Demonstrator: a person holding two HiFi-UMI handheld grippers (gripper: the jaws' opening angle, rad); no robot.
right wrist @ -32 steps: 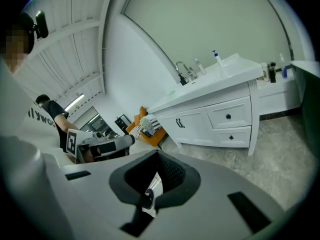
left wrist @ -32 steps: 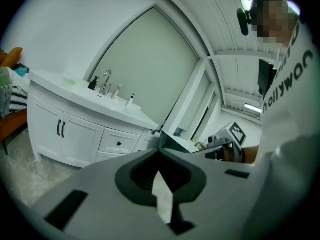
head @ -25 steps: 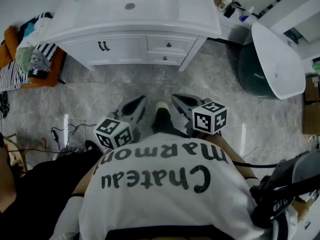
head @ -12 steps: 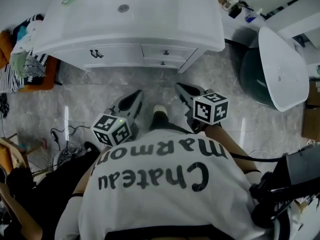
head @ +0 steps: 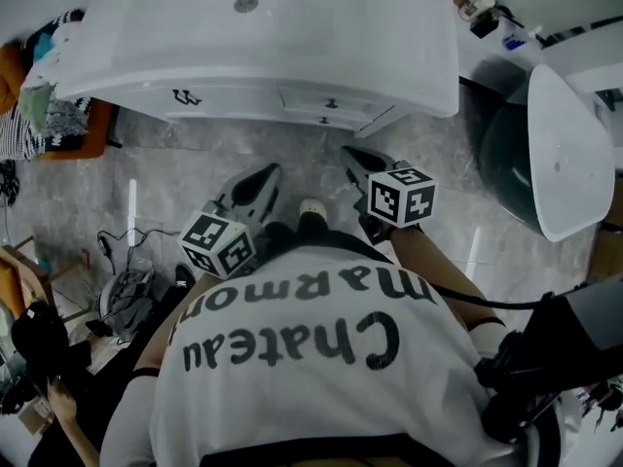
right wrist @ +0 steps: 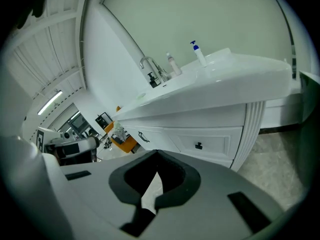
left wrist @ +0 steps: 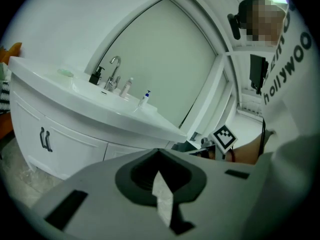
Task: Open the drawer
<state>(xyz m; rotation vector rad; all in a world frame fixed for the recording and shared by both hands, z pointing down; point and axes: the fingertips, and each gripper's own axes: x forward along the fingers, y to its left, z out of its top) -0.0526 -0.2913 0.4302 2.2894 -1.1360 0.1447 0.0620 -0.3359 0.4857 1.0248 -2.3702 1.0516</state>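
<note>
Drawer: closed, in the white vanity.
Left hand-held gripper: jaws together, empty.
Right hand-held gripper: jaws together, empty.

The person has stepped closer to the vanity. The left gripper and right gripper now sit nearer its drawer

My head camera looks steeply down over the vanity; both gripper cameras sit low, near its front, facing it too.
</note>
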